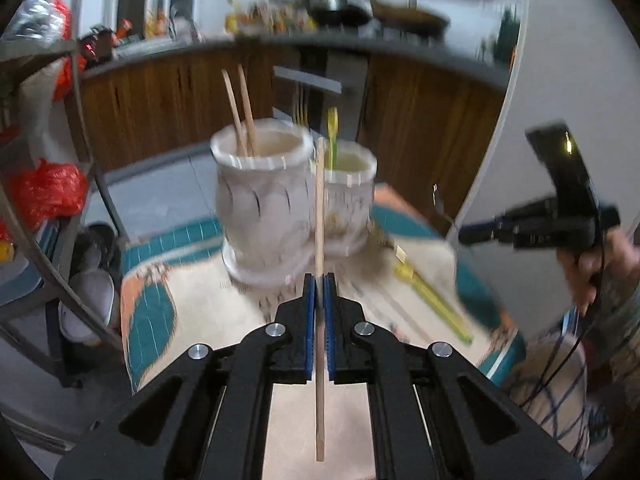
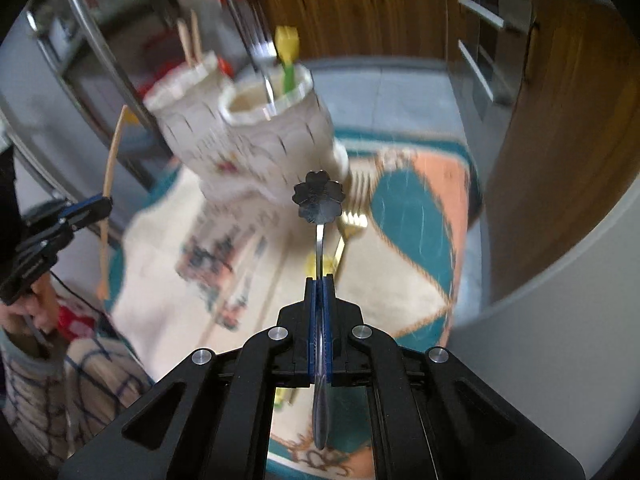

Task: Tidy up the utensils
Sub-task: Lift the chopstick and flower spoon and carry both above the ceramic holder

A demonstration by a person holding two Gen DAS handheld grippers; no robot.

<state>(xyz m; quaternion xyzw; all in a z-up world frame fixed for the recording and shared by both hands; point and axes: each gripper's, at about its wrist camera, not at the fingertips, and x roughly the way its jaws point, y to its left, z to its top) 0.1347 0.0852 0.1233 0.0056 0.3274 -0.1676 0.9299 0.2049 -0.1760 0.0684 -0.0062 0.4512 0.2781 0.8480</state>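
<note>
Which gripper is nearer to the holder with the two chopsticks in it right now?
Probably left. The left gripper, shut on a chopstick, sits just in front of the chopstick holder. The right gripper, shut on a flower-tipped utensil, faces the other holder, with the chopstick holder behind it.

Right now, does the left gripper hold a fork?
No, the left gripper is shut on a single wooden chopstick, held upright between its blue pads.
</note>
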